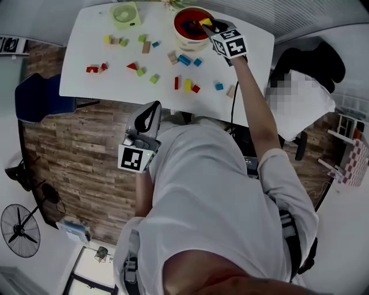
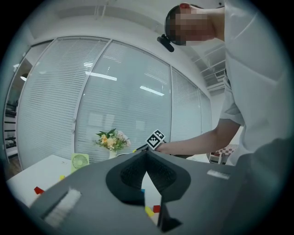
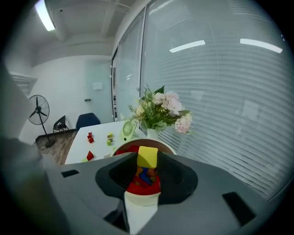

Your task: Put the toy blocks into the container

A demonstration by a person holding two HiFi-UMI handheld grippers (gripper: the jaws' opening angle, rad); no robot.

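Head view shows the right gripper (image 1: 209, 24) stretched out over the round cream container with a red inside (image 1: 187, 41), which stands at the far edge of the white tabletop (image 1: 115, 75). Its fingers grasp a small yellow cube block (image 1: 204, 22) and hold it above the open mouth of the container, not yet let go. In the right gripper view the same block (image 3: 148, 157) sits pinched between the two fingers. Under it I can see some blue and orange pieces lying in the red inside, so I judge that a few blocks are already put away.

Most of the work is left. More than a dozen toy blocks lie spread over the tabletop, well apart from each other: a pair of red blocks (image 1: 92, 69) at the left, a red triangle block (image 1: 132, 66), a green cube (image 1: 154, 78), and a red bar with a yellow block (image 1: 187, 85) beside it near the front edge. Two blue blocks (image 1: 184, 59) lie just beside the container (these look the easiest to take next).

The left gripper (image 1: 153, 108) hangs low in front of the person's body, off the tabletop. Its fingers are clenched together with nothing between them, as the left gripper view shows.

A light green desk fan (image 1: 125, 15) stands on the tabletop too and is no part of the task.
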